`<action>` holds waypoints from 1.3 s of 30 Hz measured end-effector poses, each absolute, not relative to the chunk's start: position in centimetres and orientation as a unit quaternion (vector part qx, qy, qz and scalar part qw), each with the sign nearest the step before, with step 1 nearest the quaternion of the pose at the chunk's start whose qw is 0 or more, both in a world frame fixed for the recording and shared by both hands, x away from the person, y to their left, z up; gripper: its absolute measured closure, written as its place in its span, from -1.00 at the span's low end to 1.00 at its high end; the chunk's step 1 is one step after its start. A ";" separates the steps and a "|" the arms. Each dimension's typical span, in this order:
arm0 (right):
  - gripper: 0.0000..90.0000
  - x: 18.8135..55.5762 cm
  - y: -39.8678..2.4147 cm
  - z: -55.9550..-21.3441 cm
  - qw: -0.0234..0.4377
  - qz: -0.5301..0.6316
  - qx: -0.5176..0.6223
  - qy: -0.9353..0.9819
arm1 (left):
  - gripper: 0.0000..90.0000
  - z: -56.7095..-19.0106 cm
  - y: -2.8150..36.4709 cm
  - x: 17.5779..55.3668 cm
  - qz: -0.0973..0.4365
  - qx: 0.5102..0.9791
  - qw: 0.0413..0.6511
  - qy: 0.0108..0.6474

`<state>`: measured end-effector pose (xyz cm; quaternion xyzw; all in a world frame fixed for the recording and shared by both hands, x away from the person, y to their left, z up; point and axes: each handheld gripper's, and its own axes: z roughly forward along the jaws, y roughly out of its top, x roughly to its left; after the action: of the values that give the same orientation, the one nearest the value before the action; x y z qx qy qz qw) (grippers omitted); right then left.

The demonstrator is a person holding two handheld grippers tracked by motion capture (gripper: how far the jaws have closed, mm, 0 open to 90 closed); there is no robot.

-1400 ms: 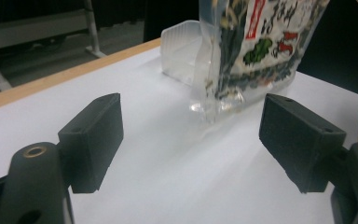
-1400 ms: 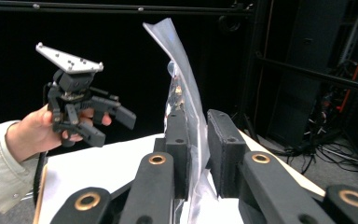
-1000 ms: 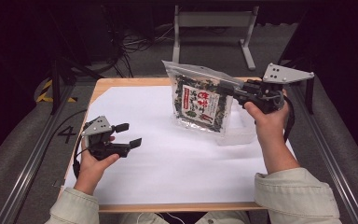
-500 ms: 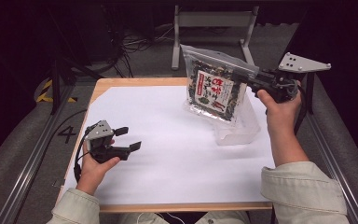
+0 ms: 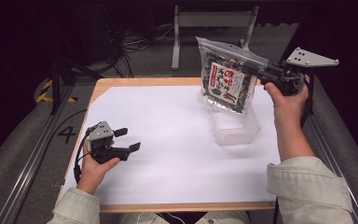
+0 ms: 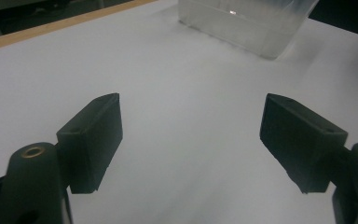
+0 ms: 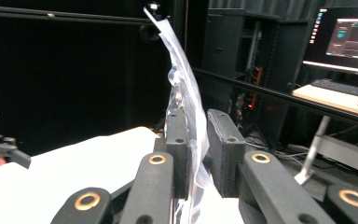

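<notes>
A clear snack bag (image 5: 227, 81) with a red-and-white label and dark contents hangs in the air over the table's far right. My right gripper (image 5: 264, 71) is shut on its top right corner. In the right gripper view the bag's clear edge (image 7: 186, 100) rises between the closed jaws of my right gripper (image 7: 198, 154). Below the bag a clear plastic container (image 5: 233, 127) rests on the white sheet (image 5: 172, 144). My left gripper (image 5: 127, 139) is open and held low over the sheet at the near left, with nothing between its jaws. The left gripper view has my left gripper (image 6: 191, 140) wide apart, with the container (image 6: 247, 23) farther off.
The white sheet covers a wooden table (image 5: 121, 83). Grey rails (image 5: 23, 172) run along both sides. A metal stand (image 5: 214, 28) and cables lie on the floor beyond the far edge. A monitor (image 7: 349, 39) glows at the right in the right gripper view.
My right gripper has lifted the snack bag up and to the right, away from the clear container. The left gripper has stayed almost in place, open.
</notes>
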<state>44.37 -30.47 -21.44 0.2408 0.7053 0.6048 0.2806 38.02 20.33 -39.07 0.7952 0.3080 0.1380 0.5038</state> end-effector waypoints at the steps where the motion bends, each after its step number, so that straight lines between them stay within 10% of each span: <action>1: 0.74 44.5 -30.6 -21.5 0.283 0.603 0.243 0.705 | -0.51 -39.1 20.3 38.0 0.138 0.796 0.504 0.308; 39: 0.74 46.6 -33.4 -24.6 0.321 0.600 0.286 0.675 | -0.51 -39.3 20.1 38.2 0.129 0.798 0.503 0.306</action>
<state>46.55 -33.40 -24.65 0.2862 0.6746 0.5998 0.3211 38.16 20.14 -39.31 0.7978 0.3062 0.1290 0.5030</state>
